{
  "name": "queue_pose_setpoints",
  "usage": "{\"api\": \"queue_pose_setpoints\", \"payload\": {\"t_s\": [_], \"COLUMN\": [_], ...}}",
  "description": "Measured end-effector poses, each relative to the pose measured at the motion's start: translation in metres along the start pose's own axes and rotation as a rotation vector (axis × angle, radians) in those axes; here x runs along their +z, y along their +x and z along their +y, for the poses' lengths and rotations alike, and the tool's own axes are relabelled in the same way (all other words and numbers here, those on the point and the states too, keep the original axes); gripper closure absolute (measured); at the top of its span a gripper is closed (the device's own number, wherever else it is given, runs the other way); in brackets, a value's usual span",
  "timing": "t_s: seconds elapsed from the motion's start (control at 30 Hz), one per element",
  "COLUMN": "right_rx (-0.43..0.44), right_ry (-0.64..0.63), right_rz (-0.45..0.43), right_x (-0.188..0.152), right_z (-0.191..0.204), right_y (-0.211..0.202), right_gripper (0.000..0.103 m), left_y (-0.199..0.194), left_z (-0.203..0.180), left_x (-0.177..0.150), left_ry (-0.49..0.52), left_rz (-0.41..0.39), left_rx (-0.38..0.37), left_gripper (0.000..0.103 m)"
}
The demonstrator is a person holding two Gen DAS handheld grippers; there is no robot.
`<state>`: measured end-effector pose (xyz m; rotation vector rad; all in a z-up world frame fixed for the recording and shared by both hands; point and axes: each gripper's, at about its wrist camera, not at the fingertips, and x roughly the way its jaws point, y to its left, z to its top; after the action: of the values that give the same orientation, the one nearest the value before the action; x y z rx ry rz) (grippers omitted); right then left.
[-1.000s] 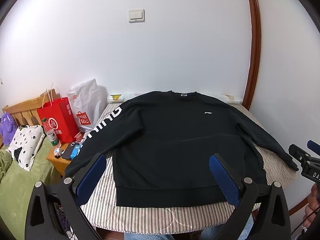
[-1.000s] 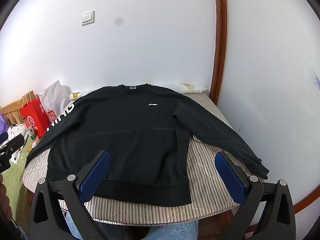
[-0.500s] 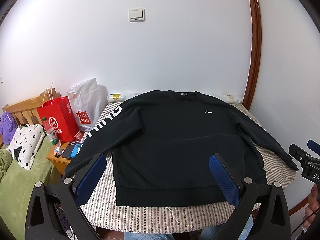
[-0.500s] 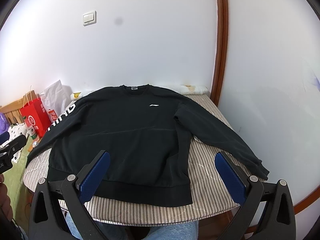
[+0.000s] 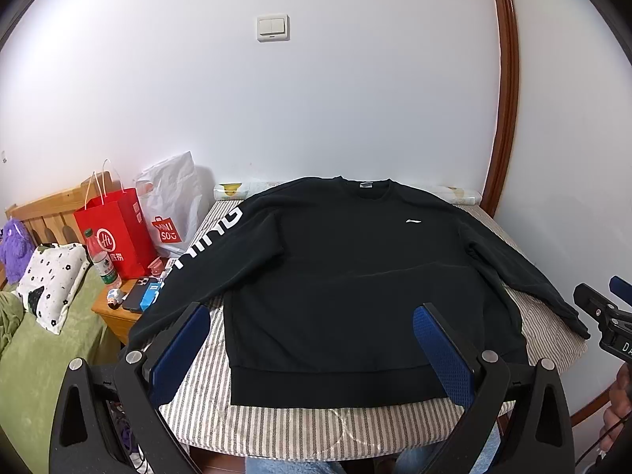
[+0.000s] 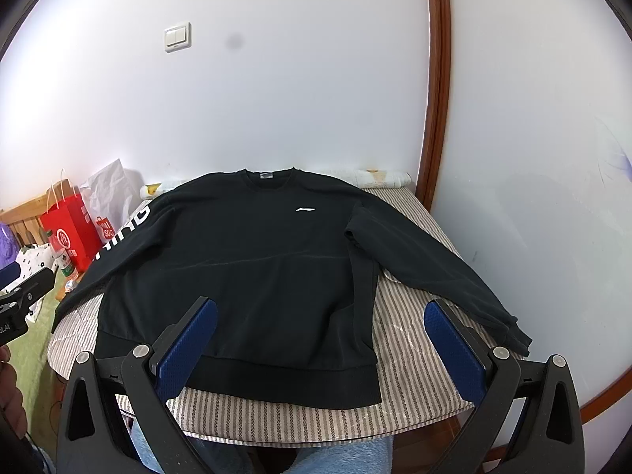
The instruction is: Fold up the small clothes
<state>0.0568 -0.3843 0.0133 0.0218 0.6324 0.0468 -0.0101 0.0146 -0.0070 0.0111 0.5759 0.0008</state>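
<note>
A black sweatshirt [image 5: 347,276] is laid flat, front up, on the striped bench [image 5: 300,426], both sleeves spread outward. The left claw [image 5: 312,349] and the right claw [image 6: 320,343] are held spread wide above its hem, nothing pinched.

White wall [image 5: 355,110] with light switch [image 5: 272,28], brown wooden trim [image 5: 507,91], wooden headboard [image 5: 43,213], nightstand [image 5: 114,314]

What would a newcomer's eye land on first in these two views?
The black sweatshirt, spread flat with its front up across the striped table cover, sleeves angled outward. Next, the red paper bag at the left beside a white shopping bag. Both open tongs, left and right, hover at the near hem, touching nothing.
</note>
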Motion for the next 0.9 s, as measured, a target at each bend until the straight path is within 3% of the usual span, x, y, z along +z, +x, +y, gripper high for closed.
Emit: {"api": "queue_pose_setpoints", "payload": {"t_s": [0.9], "right_rx": [0.001], "right_ry": [0.002], "right_rz": [-0.001], "right_x": [-0.0003], "right_z": [0.0006], "right_y": [-0.0009], "right_gripper": [0.0], "left_y": [0.0004], "left_z": [0.001], "left_x": [0.0004], "left_ry": [-0.004], "left_rz": [0.004], "left_rx": [0.001], "left_gripper": [0.0]}}
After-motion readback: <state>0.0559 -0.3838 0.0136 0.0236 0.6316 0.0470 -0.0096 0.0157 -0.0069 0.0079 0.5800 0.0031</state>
